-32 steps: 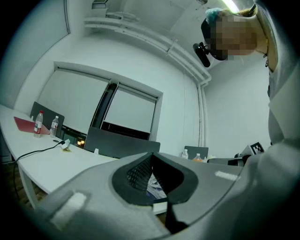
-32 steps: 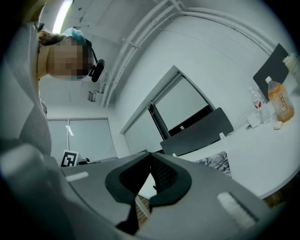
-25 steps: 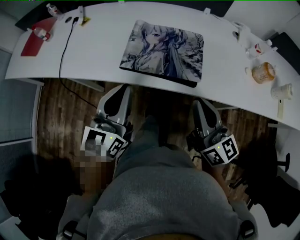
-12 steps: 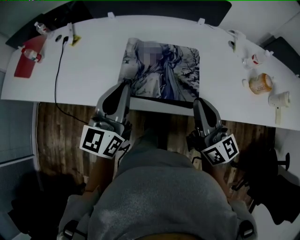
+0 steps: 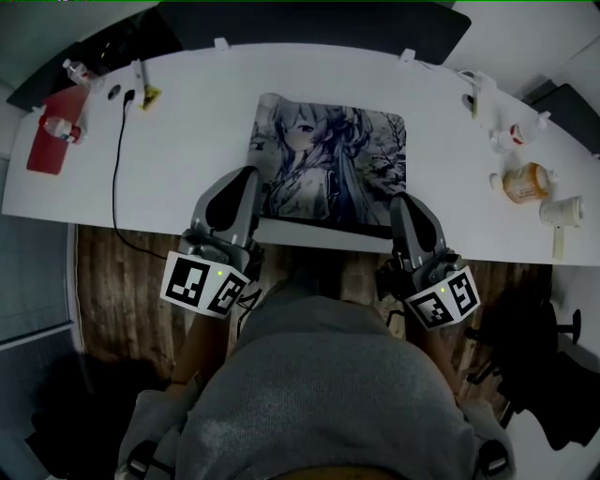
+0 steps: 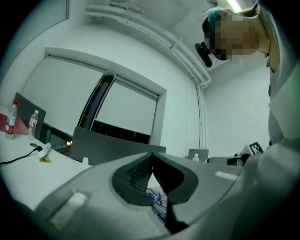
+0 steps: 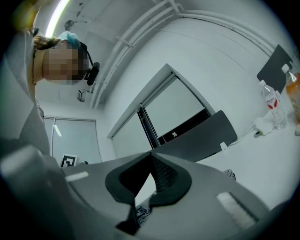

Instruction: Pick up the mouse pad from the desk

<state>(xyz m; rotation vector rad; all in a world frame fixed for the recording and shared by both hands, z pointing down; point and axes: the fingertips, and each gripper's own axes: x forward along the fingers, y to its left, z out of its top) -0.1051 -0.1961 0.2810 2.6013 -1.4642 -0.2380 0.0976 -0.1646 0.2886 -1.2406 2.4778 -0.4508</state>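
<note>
Left claw (image 5: 247, 175), right claw (image 5: 404, 200): level, closed

You stand at a long white counter (image 5: 187, 159) in what looks like an office. A dark divider panel (image 5: 309, 19) runs along its far edge, and a black cable (image 5: 117, 178) trails across it. Water bottles (image 6: 33, 123) stand nearby, roller blinds (image 6: 70, 93) cover tall windows, and a wood floor (image 5: 122, 291) lies below.

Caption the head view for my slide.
Jaws shut, the left gripper and right gripper hover at the near corners of the mouse pad on the white desk.
</note>
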